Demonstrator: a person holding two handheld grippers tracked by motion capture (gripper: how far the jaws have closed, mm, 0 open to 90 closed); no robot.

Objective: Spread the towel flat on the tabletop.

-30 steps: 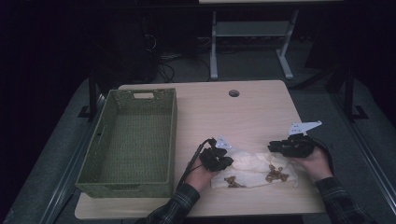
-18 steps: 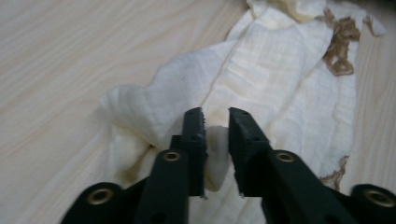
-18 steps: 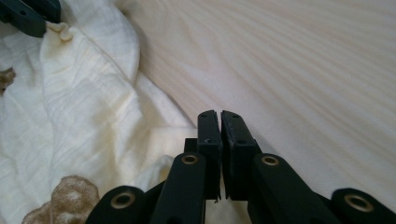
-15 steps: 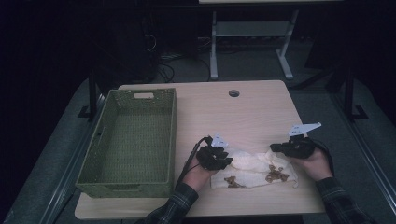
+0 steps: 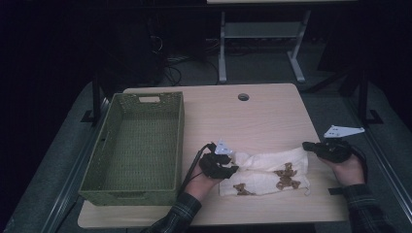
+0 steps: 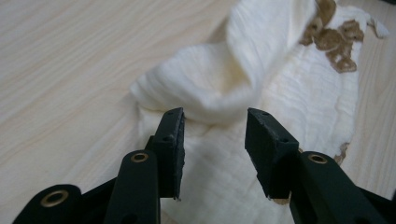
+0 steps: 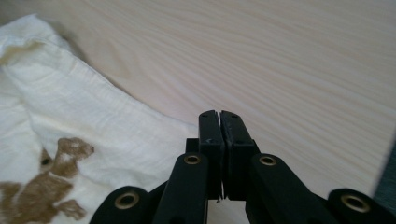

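While the left gripper (image 6: 214, 140) has just been opening, its jaws parted over the rolled end of the cream muslin cloth with brown bear prints (image 5: 272, 170), the right gripper (image 7: 218, 121) sits clenched on nothing beside the far end, so it's half folded and nowhere near the green woven basket (image 5: 97, 160) yet

Bare tabletop (image 5: 272, 116) lies open beyond the cream cloth (image 5: 265, 171); left of the cloth, the green wicker basket (image 5: 138, 145) (high-walled) blocks passage.

no text, label or number is legible anywhere.
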